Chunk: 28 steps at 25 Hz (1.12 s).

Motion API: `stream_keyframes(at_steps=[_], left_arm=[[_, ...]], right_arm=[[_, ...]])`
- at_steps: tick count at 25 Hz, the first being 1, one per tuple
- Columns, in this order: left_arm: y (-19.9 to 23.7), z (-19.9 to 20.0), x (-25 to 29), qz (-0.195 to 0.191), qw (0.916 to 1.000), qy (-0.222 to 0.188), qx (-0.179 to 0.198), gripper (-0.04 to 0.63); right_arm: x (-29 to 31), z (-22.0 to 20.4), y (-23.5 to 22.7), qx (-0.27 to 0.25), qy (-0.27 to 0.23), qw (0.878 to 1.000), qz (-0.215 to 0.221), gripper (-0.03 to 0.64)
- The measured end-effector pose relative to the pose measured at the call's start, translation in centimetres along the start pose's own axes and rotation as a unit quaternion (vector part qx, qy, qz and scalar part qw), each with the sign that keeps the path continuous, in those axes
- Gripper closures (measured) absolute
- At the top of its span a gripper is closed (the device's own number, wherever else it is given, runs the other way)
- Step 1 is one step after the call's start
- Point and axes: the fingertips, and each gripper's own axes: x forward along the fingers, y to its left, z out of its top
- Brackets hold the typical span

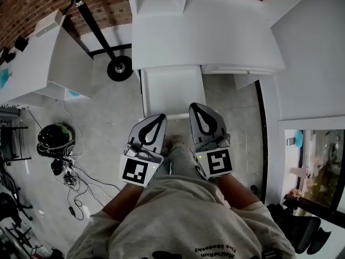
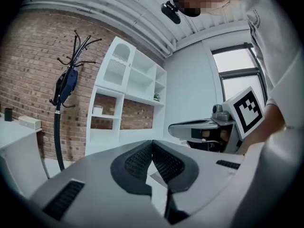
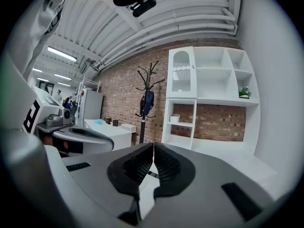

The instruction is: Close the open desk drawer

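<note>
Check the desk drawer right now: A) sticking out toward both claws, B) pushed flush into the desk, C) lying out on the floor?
A: the drawer juts out from the desk edge, with the left claw and right claw, both shut, near its front.

The drawer (image 1: 172,90) is smooth and matt white; the wall (image 1: 29,4) behind is rough red brick.

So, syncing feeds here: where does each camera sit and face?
Head view: on the person's head, steeply down at the open drawer and desk; forearms, left gripper, right gripper.
Left gripper view: on the left gripper, along its shut jaws toward the shelf unit; right gripper and sleeve at right.
Right gripper view: on the right gripper, toward the same shelf unit; left gripper at left.
Both gripper views share the coat stand.
</note>
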Motion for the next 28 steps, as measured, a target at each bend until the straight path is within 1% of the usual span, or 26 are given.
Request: stream_keyframes(at_steps=[1, 4, 7, 11, 17, 22, 26, 28], left_arm=[[0.1, -0.5, 0.3, -0.002, 1.0, 0.004, -0.003, 0.577], [0.6, -2.0, 1.5, -0.007, 0.9999, 0.012, -0.008, 0.577], [1.3, -4.4, 2.8, -0.003, 0.9998, 0.017, -0.006, 0.577], [1.6, -7.7, 3.8, 0.007, 0.9994, 0.026, -0.022, 0.577], [1.1, -11.2, 4.9, 0.007, 0.9984, 0.033, -0.045, 0.577], [1.5, -13.9, 5.8, 0.005, 0.9978, 0.047, -0.046, 0.577], [1.2, -15.7, 5.9, 0.001, 0.9974, 0.057, -0.045, 0.577], [1.3, -16.4, 5.9, 0.004, 0.997, 0.059, -0.051, 0.577]], right_arm=[[0.4, -0.5, -0.3, 0.001, 0.007, 1.0, 0.002, 0.584], [2.0, -1.6, -1.3, 0.011, 0.003, 1.0, 0.002, 0.584], [2.9, -4.9, -1.9, 0.001, 0.037, 0.999, 0.015, 0.584], [3.8, -6.0, -1.8, 0.015, 0.001, 1.0, 0.027, 0.584], [4.2, -10.0, -1.6, 0.026, 0.019, 0.998, 0.045, 0.584], [4.9, -13.2, -1.4, 0.036, 0.032, 0.997, 0.059, 0.584], [5.1, -15.6, -1.5, 0.041, 0.041, 0.996, 0.061, 0.584], [5.3, -16.7, -1.4, 0.044, 0.045, 0.996, 0.061, 0.584]])
